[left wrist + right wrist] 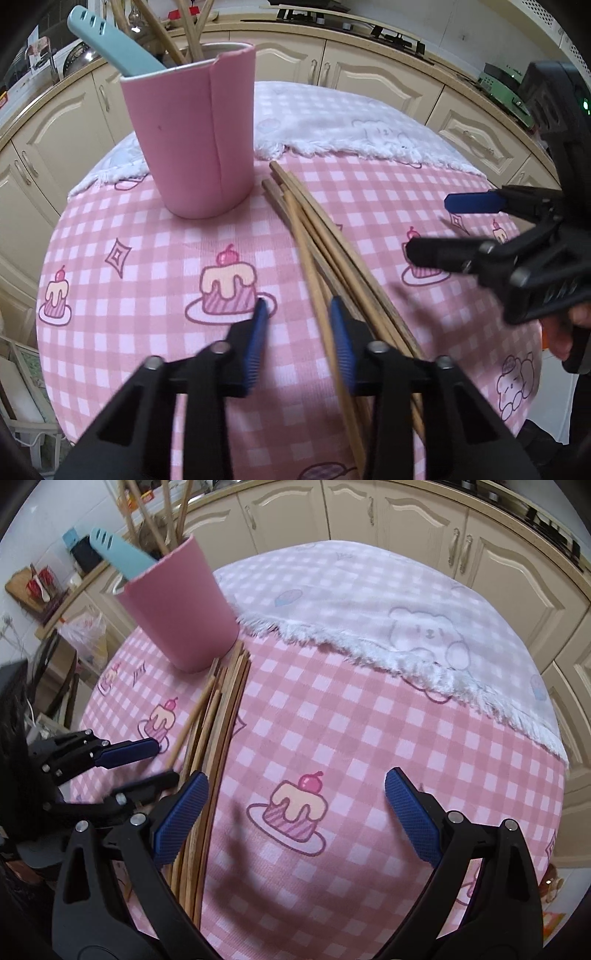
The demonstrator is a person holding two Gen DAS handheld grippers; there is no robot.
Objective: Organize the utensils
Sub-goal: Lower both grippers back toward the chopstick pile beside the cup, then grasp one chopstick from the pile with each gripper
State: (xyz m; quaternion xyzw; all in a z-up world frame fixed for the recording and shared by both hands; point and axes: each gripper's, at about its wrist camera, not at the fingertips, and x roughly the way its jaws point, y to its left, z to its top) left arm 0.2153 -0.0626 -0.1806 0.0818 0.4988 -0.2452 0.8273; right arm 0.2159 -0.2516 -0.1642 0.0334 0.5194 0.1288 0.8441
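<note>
We are picking chopsticks (325,236) beside the cup (192,136): left gripper (299,314) half-closed, one stick between, unpinched; right gripper (295,786) spread. Next: pinch, lift.

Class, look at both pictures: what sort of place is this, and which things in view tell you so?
Most likely a home kitchen. Cream panelled cabinet doors run under a countertop, a black gas hob sits on it, and a pink utensil cup stands on a pink checked tablecloth beside loose wooden chopsticks.
</note>
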